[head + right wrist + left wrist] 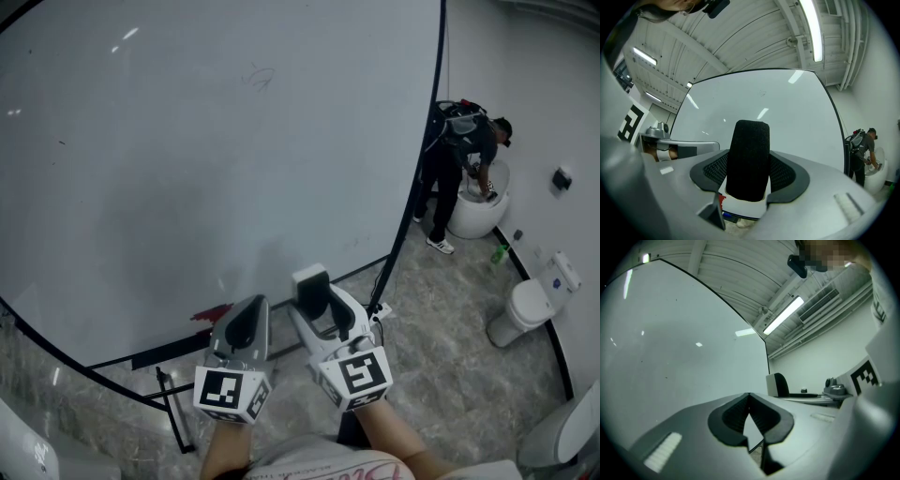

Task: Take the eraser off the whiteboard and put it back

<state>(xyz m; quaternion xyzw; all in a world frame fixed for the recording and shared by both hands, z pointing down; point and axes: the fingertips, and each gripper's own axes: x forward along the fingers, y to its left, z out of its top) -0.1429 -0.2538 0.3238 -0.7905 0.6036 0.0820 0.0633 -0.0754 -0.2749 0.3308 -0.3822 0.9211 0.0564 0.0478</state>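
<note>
Loses the whiteboard point(187, 141) past the top and left edges of the head view. Cannot read the faint scribble point(260, 78) high on it: too small. Shows only the top of the eraser point(310, 282), sunk otherwise between the jaws of the right gripper point(321, 302). Half hides a red patch point(212, 312) behind the left gripper point(249, 309); perhaps a marker, too blurred to tell. Cuts both forearms point(389, 436) at the bottom edge. Cannot make out what the far person point(461, 159) handles in the white tub point(480, 214).

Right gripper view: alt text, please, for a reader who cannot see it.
The right claw grips a black fuzzy rectangular eraser upright, in front of a large white whiteboard. At far right, a person in dark clothes bends over a white tub.
</note>
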